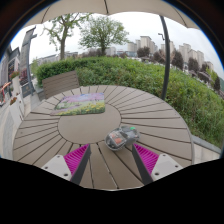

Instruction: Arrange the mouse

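A grey computer mouse (123, 137) with orange-red marks lies on the round slatted wooden table (60, 125), just ahead of the fingers and toward the right one. My gripper (111, 160) is open and empty; the magenta pads (76, 157) stand wide apart on either side. The mouse lies beyond the fingertips and neither pad touches it. A purple and green mouse mat (84, 103) lies farther off, beyond the table's middle.
A curved wooden bench (60, 82) stands beyond the table on the left. A green hedge (150, 75) rings the deck, with trees and buildings behind. The table's near edge runs under the fingers.
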